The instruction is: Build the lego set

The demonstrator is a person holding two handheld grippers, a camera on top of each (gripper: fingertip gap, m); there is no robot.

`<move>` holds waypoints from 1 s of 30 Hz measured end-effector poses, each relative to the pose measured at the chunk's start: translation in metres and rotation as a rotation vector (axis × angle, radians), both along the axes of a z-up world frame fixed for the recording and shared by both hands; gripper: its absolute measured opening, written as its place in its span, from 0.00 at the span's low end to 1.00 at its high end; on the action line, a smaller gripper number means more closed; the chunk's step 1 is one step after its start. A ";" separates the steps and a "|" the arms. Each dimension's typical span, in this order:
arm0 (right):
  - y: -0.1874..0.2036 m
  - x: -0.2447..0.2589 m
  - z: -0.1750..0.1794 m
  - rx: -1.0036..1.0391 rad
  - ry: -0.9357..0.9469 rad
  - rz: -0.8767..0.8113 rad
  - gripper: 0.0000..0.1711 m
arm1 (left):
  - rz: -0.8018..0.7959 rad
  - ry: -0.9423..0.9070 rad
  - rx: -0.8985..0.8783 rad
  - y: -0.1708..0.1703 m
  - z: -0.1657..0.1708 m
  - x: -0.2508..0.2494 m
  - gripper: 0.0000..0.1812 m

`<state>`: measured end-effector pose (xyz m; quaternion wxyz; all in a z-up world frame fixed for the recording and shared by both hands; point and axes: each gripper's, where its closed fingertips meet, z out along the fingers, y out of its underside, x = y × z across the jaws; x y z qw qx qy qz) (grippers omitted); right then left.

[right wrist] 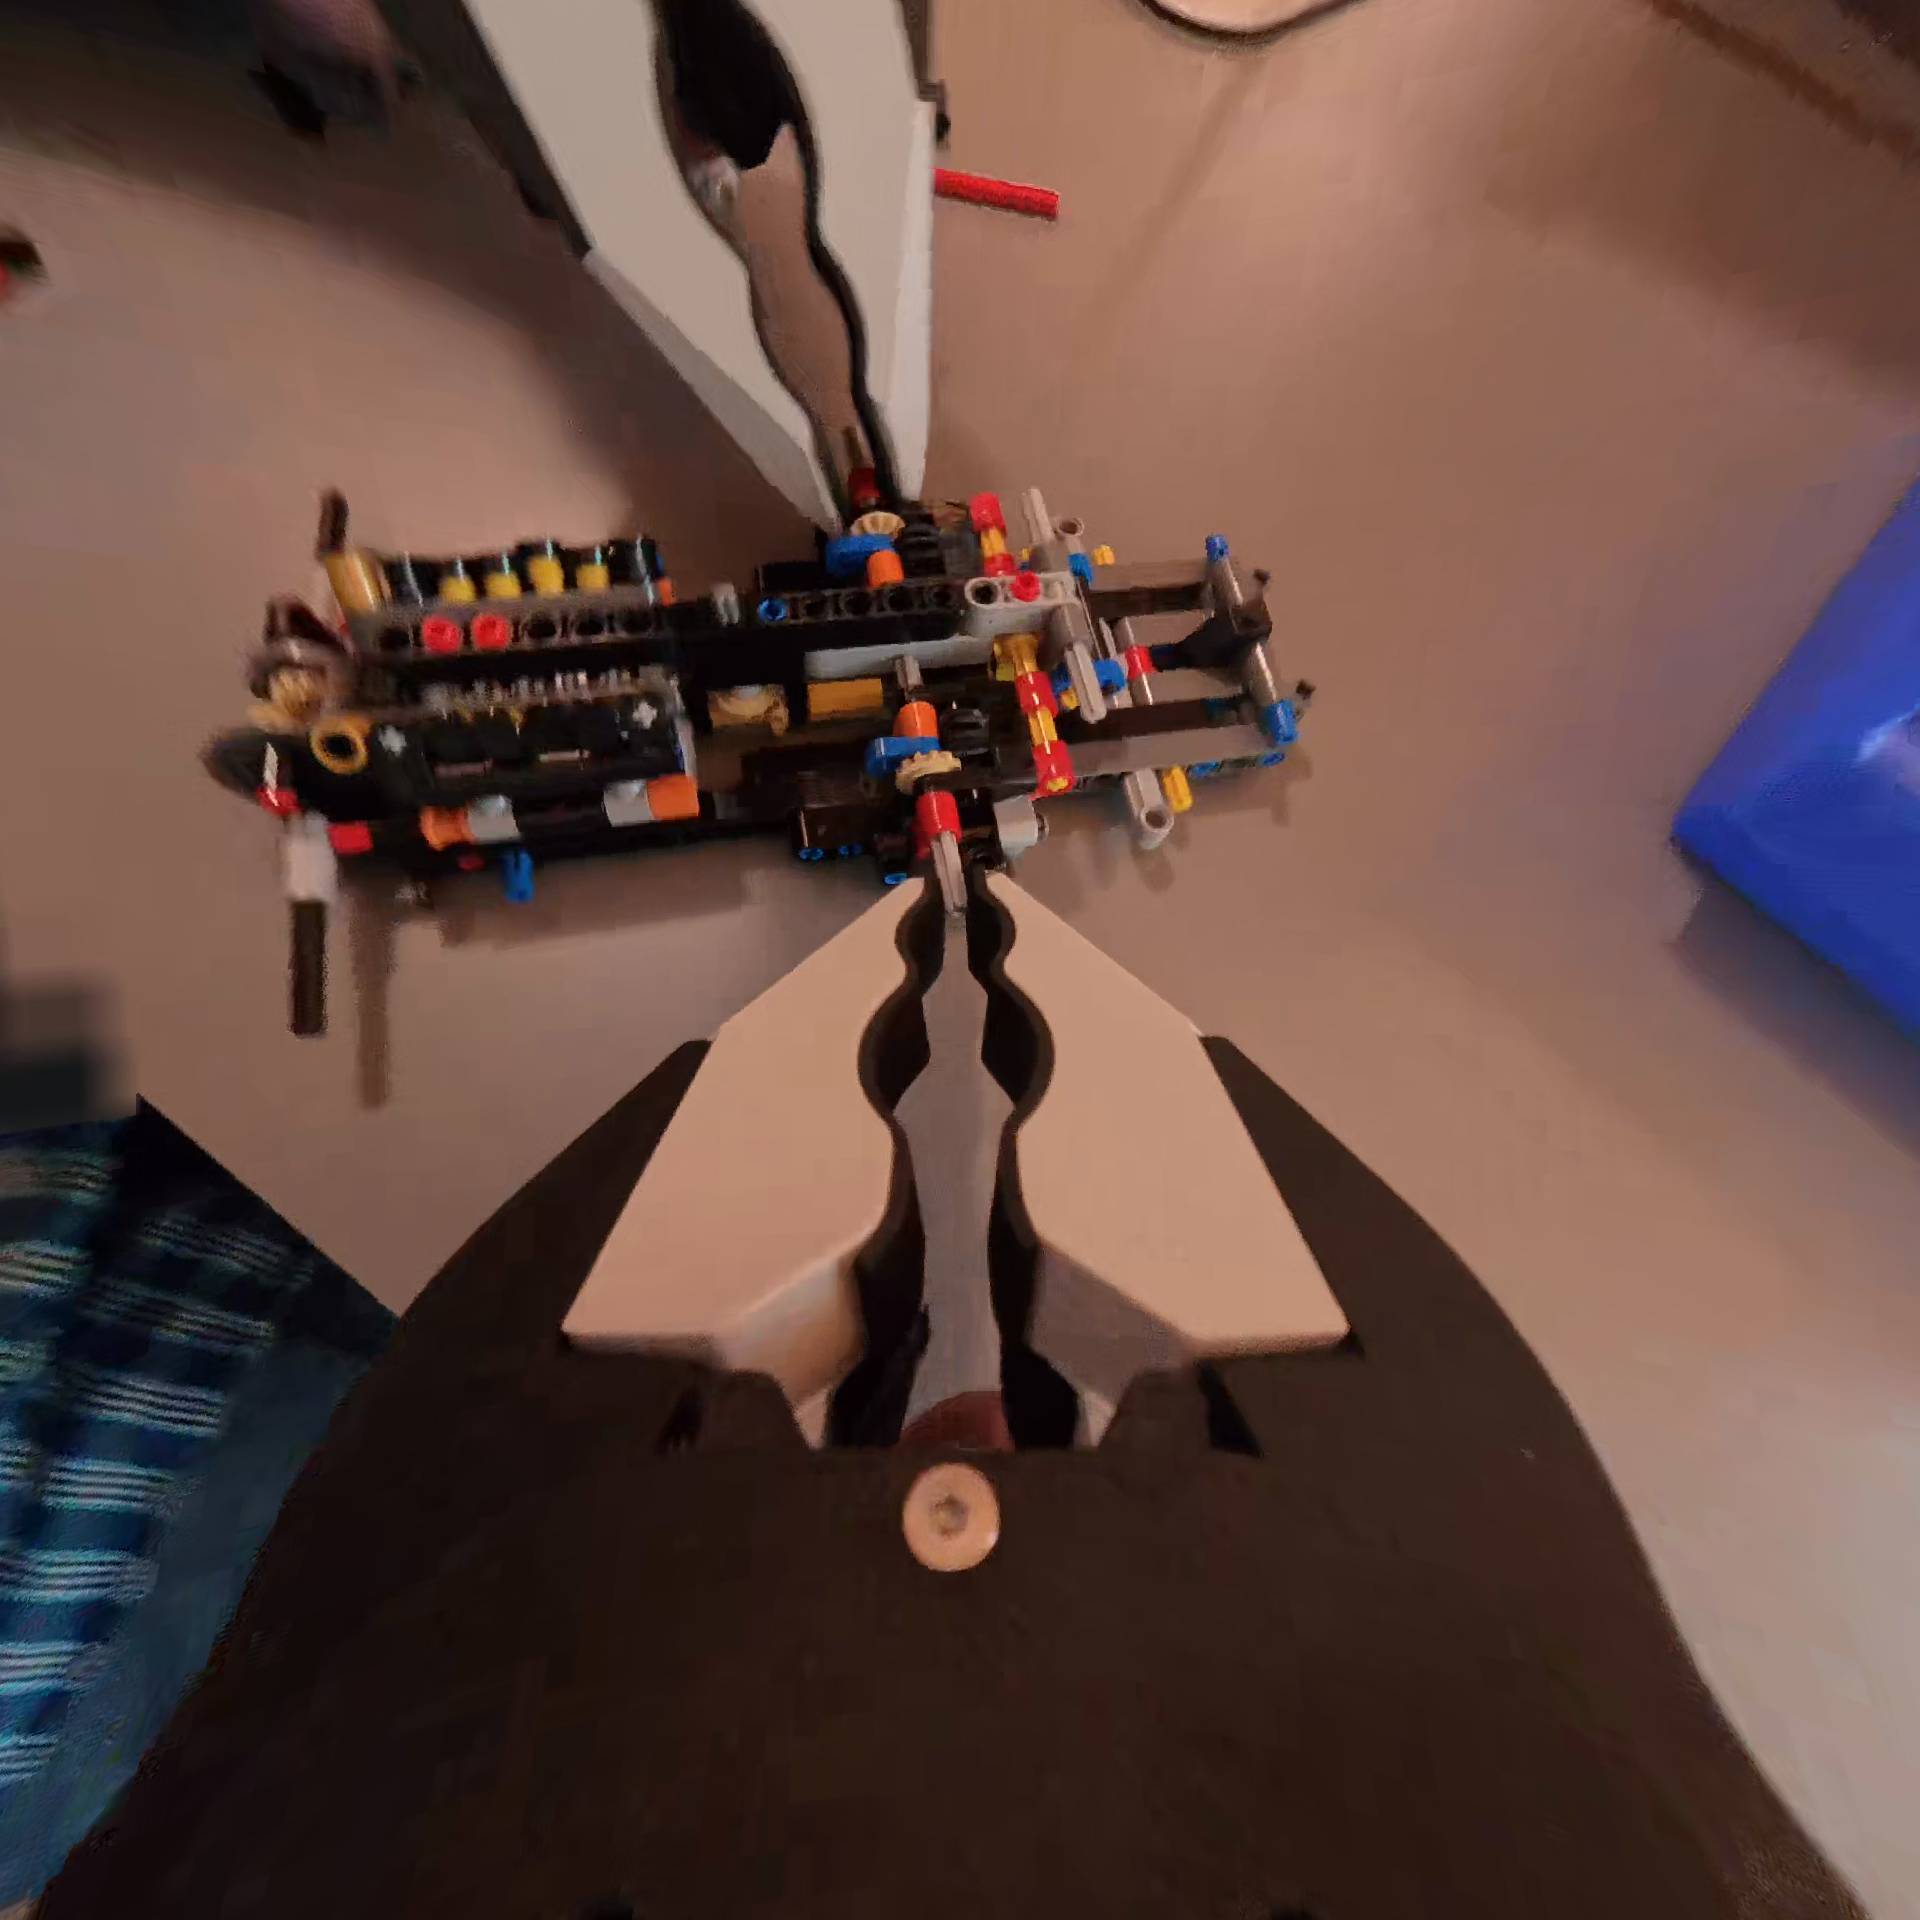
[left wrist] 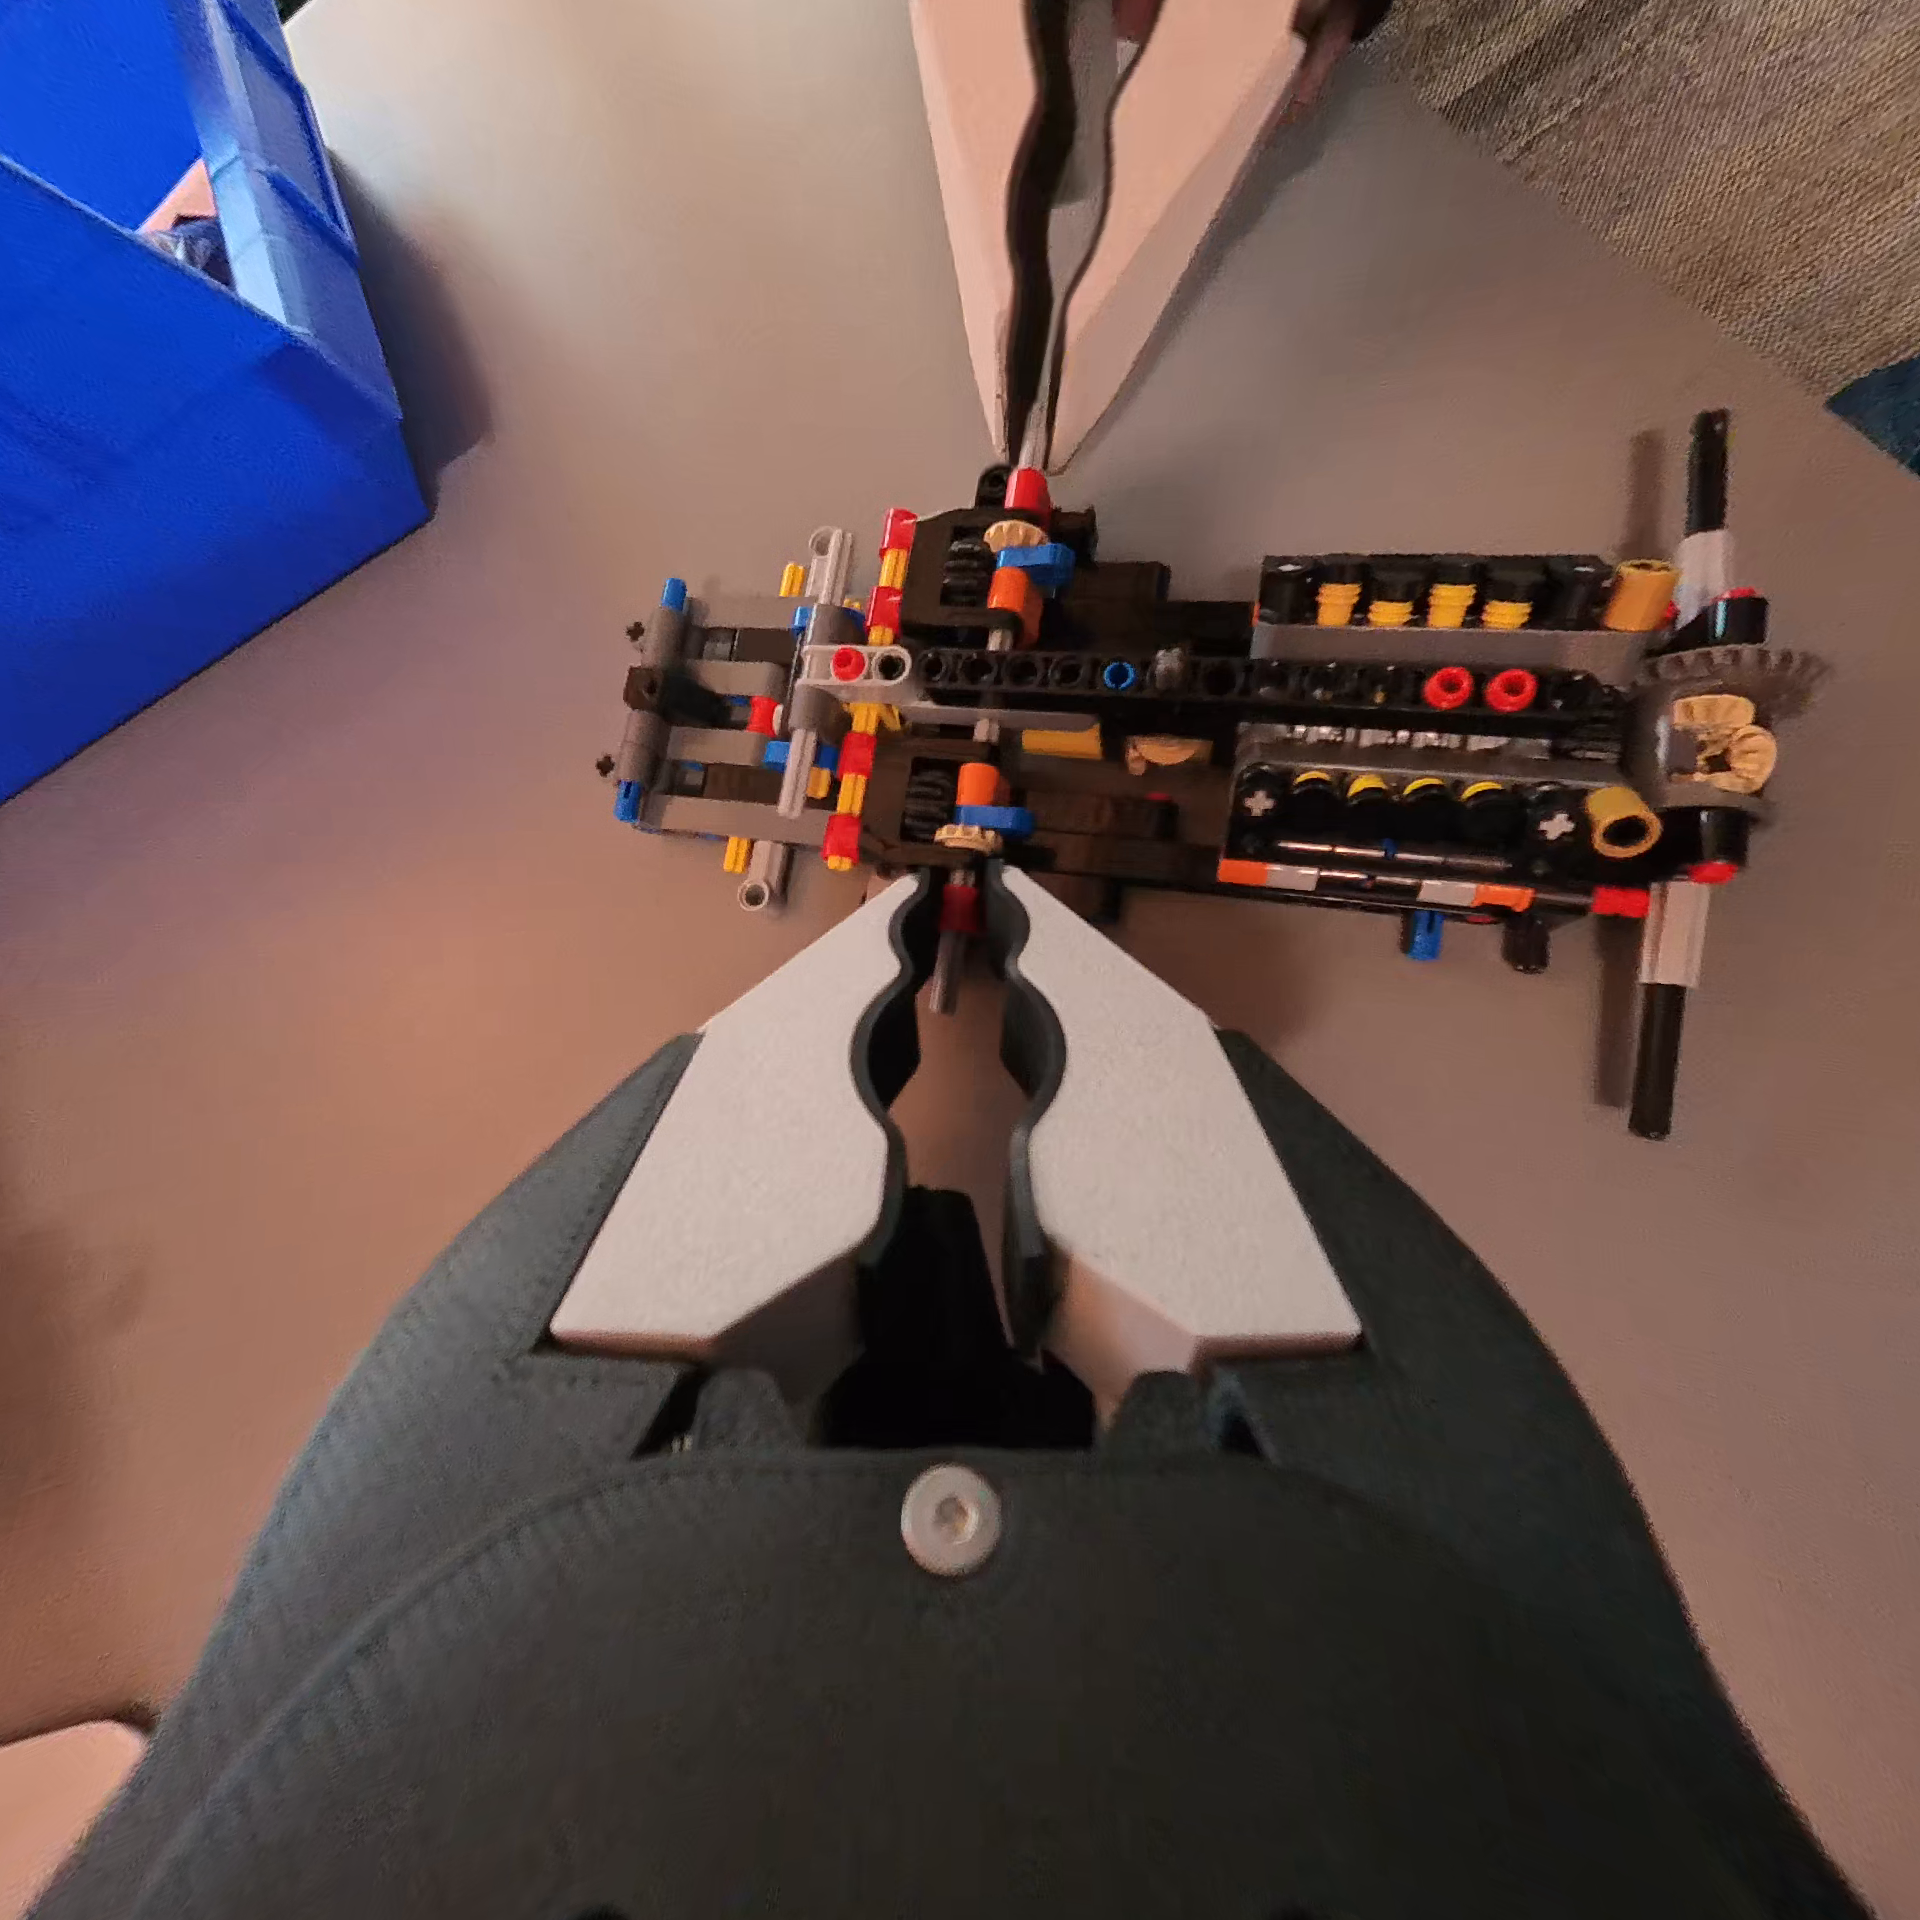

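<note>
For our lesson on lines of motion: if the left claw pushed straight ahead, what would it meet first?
The left claw already straddles a grey axle; straight on, its tips would likely meet the lego model.

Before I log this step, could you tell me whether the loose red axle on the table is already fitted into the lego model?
No, the red axle lies alone on the table, well apart from the lego model, beyond the left gripper.
</note>
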<state>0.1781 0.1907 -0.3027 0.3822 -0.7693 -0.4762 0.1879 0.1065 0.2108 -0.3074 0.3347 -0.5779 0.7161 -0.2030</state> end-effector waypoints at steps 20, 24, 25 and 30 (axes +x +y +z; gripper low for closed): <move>-0.010 -0.008 -0.003 -0.264 0.138 0.019 0.01 | -0.016 -0.014 -0.190 -0.001 0.006 -0.016 0.06; -0.011 -0.009 -0.001 -0.313 0.187 0.019 0.01 | 0.016 -0.036 -0.354 0.002 0.005 -0.022 0.07; -0.011 -0.009 0.000 -0.325 0.198 0.019 0.01 | 0.021 -0.034 -0.382 0.003 0.004 -0.024 0.07; -0.011 -0.010 -0.001 -0.346 0.203 0.019 0.01 | 0.021 -0.012 -0.413 0.002 -0.003 -0.024 0.04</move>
